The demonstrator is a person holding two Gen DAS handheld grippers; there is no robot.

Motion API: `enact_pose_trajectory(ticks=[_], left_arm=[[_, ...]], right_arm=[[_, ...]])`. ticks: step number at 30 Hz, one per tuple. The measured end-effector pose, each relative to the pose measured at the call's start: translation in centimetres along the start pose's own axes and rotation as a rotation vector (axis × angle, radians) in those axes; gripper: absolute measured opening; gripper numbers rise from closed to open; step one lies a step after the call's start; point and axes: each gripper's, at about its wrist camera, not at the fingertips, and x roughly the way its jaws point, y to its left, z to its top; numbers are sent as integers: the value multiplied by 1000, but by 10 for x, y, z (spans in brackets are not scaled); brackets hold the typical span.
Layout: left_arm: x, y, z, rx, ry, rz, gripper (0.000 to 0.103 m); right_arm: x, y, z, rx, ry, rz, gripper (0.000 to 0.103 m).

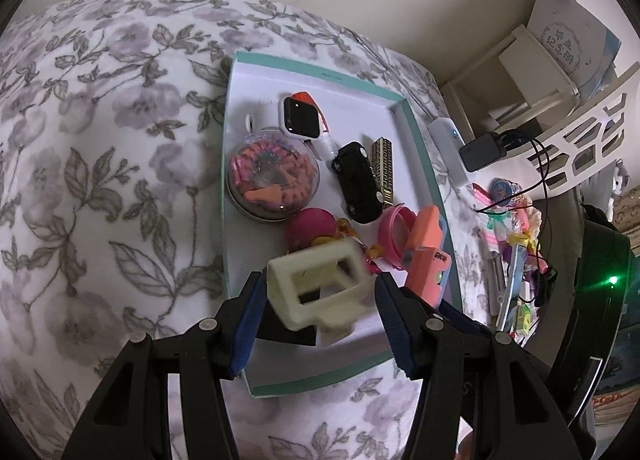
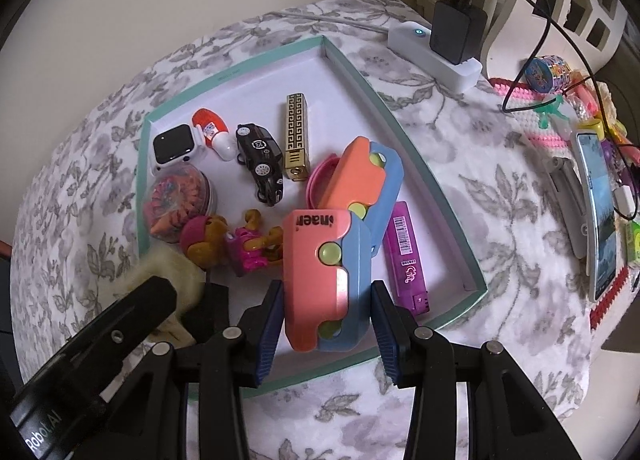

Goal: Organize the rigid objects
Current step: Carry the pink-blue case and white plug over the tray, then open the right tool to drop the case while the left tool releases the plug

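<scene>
Left wrist view
- Left gripper [image 1: 320, 308]: closed on a cream frame [image 1: 320, 288], a blue pad against each side, held over the near end of the tray [image 1: 416, 128].
- Tray: teal-rimmed and white-floored, on a floral cover [image 1: 100, 140]. It already holds a watch [image 1: 302, 120], a black car [image 1: 356, 184], a gold lighter [image 1: 385, 168], a round tin [image 1: 272, 180], a pink ring [image 1: 394, 236] and a doll [image 1: 316, 226].
- Step: judged to be the placing step; the frame hangs low over bare floor near the front rim.

Right wrist view
- Right gripper [image 2: 324, 324]: closed on a folding toy [image 2: 328, 268] in salmon and blue, its far half leaning over the pink ring.
- Toy's place: inside the tray's near right part, just beside a purple lighter [image 2: 406, 256].
- Other gripper: seen at the left edge with the cream frame.
- Off the tray: a charger [image 2: 456, 32] and a heap of small things at the right.

Next move
- Need: both pieces look ready to set down; each wants a bare patch, then the jaws let go.
- Care: the toy is crowded by the ring, the doll and the purple lighter, so it could nudge them.
</scene>
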Motion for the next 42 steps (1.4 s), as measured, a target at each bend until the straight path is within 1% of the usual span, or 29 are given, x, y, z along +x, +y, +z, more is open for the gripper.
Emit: enact_pose_trajectory(ticks=[6, 11, 13, 15, 19, 21, 23, 25, 28, 30, 31, 32, 38, 40, 42], left_arm=[[1, -1, 1, 7, 3, -3, 57], [-2, 1, 1, 10, -3, 12, 57], [-5, 2, 1, 18, -16, 51, 57], [-10, 4, 1, 26, -37, 117, 57], [-16, 12, 2, 32, -62, 202, 58], [-18, 17, 1, 33, -70, 251, 59], [-20, 24, 0, 25, -77, 278, 64], [-22, 31, -1, 11, -82, 291, 68], [-27, 39, -4, 3, -97, 320, 70], [-30, 42, -6, 7, -112, 344, 74], [-32, 43, -7, 12, -121, 356, 84], [-35, 44, -8, 18, -132, 369, 89], [-44, 47, -15, 49, -160, 423, 89], [-45, 49, -18, 54, -153, 430, 89], [-47, 51, -20, 53, -146, 432, 89]], right_arm=[[0, 1, 0, -12, 2, -5, 45], [0, 1, 1, -15, 3, -1, 45], [0, 1, 1, -15, 6, 3, 46], [1, 2, 1, -20, 8, 2, 46], [3, 3, 0, -22, 18, -1, 46], [5, 3, -1, -27, 23, -3, 47], [5, 4, -1, -32, 20, -5, 48], [3, 5, -2, -35, 12, -6, 54], [1, 6, -2, -39, 2, -1, 57], [0, 6, -3, -45, -4, -1, 62], [-1, 7, -4, -47, -6, 0, 63], [-1, 7, -5, -50, -8, 1, 64], [-4, 8, -12, -59, -19, 1, 67], [-7, 7, -14, -55, -32, 13, 74], [-10, 7, -16, -55, -42, 25, 78]])
